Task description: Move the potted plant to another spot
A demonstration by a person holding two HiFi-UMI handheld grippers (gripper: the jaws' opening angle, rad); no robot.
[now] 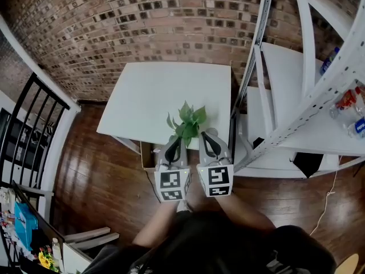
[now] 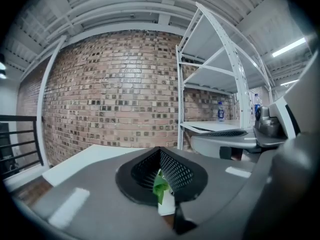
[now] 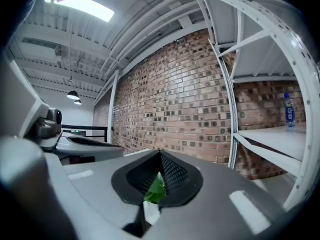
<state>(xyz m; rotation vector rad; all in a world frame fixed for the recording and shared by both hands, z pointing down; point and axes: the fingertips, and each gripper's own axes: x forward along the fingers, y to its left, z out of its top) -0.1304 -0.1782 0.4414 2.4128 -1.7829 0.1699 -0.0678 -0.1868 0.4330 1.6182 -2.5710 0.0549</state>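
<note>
In the head view, the potted plant was seen by its leaves only, over the near edge of the white desk, between the tips of the left tongs and the right tongs. The pot itself was hidden by them, so it could not be told whether it rested on the desk or was lifted clear. A white shelving rack stood just beside the desk on the right, with bottles on a shelf. A brick wall lay behind and a dark railing to the left over wooden floor.

In the left gripper view, the left tongs were pressed together. A green leaf and a white sliver were glimpsed through the slit ahead. No grip on the pot could be confirmed.

In the right gripper view, the right tongs were likewise pressed together, with a leaf showing past them.

If the pot was merely squeezed between the two tongs, it could be dropped or tipped should one hand drift away from the other or rise faster. Soil would be spilled and the stems bent. The rack's upright, close on the right, was judged the main obstacle to a sideways carry. The desk's edge might be clipped on a low path.
</note>
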